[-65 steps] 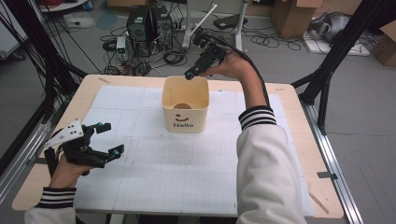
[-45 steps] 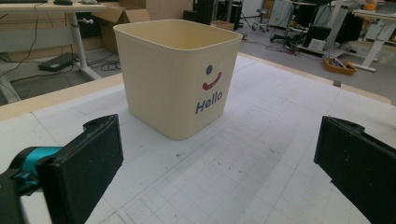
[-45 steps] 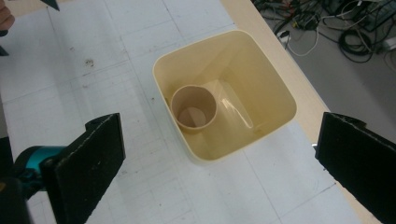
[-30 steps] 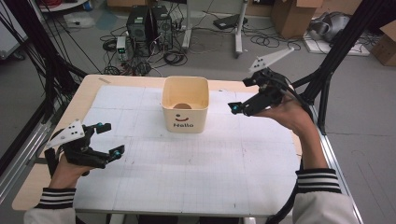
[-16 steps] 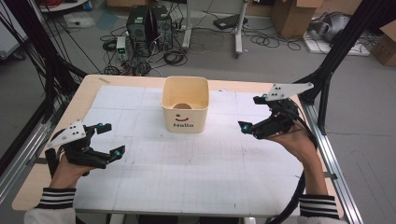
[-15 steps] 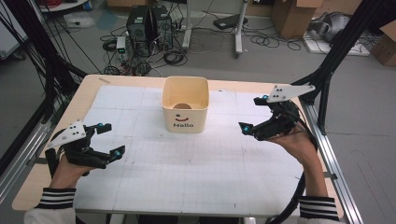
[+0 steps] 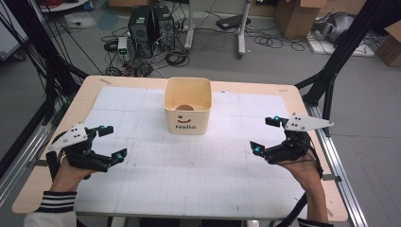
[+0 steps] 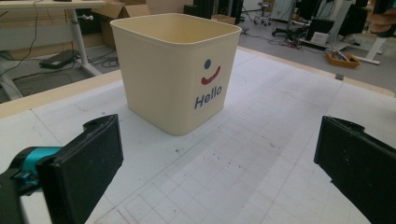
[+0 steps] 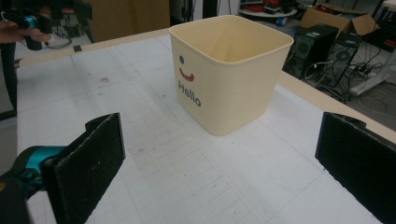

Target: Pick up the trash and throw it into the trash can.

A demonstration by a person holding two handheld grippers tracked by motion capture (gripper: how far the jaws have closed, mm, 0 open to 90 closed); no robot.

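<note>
A cream square bin (image 7: 187,106) printed with a smile and "Hello" stands upright at the middle back of the white mat. Something brown and rounded (image 7: 183,107) lies at its bottom; what it is cannot be told. My left gripper (image 7: 112,141) hovers near the front left of the table, open and empty. My right gripper (image 7: 264,135) is at the right side, also open and empty. In the left gripper view the bin (image 8: 177,70) stands well ahead of the wide-apart jaws of my left gripper (image 8: 219,186). The right gripper view shows the bin (image 9: 229,70) beyond my right gripper (image 9: 219,182).
A white gridded mat (image 7: 198,175) covers the wooden table (image 7: 312,142). Black frame posts (image 7: 331,71) rise at both sides. Computer towers (image 7: 151,23), cables and cardboard boxes sit on the floor behind. The other hand (image 9: 23,25) shows far off in the right gripper view.
My right gripper has come away from above the bin, swung right and down, and now rests low at the table's right side. The left gripper has barely moved.
</note>
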